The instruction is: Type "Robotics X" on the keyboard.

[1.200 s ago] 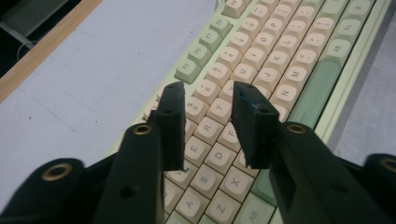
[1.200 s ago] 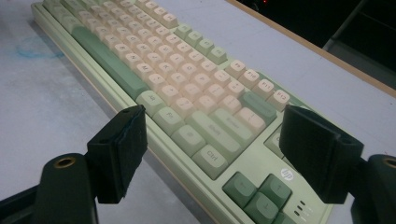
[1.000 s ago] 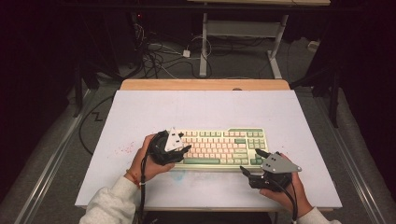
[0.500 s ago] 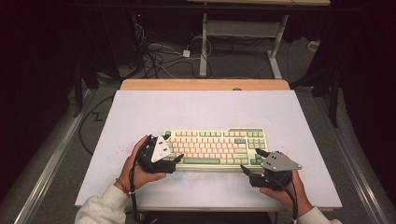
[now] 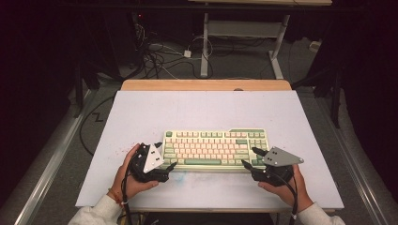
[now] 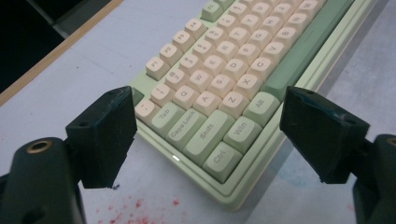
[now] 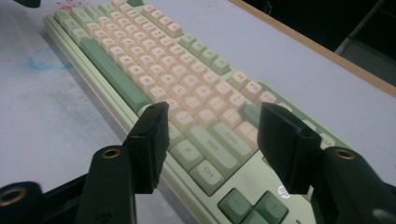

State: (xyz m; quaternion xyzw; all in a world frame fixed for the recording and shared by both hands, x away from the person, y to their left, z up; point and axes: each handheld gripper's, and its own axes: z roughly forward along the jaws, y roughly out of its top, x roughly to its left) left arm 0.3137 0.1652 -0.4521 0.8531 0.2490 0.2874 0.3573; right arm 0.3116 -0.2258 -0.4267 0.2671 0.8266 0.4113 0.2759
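A pale green keyboard point(image 5: 216, 149) with cream keys lies across the near middle of the white table point(image 5: 202, 108). My left gripper point(image 5: 165, 154) sits at its left front corner, open. Its jaws have just been opening, and in the left gripper view point(image 6: 208, 100) they stand wide on either side of the keyboard point(image 6: 219, 88) corner without touching it. My right gripper point(image 5: 248, 156) is at the right front corner. Its jaws have just been closing. In the right gripper view point(image 7: 214, 112) they straddle the keyboard point(image 7: 187, 79) near its front edge, apart from it.
Red specks point(image 6: 135, 207) and a blue smear point(image 7: 46, 60) mark the table near the keyboard's front. A wooden strip point(image 5: 206, 85) edges the far side. Cables point(image 5: 159, 58) and a desk frame point(image 5: 244, 33) lie on the floor beyond. The table's near edge is just behind both hands.
My left gripper has slid left and back toward the near edge, off the keyboard's left end, with its jaws spread wider. The right hand has stayed in place.
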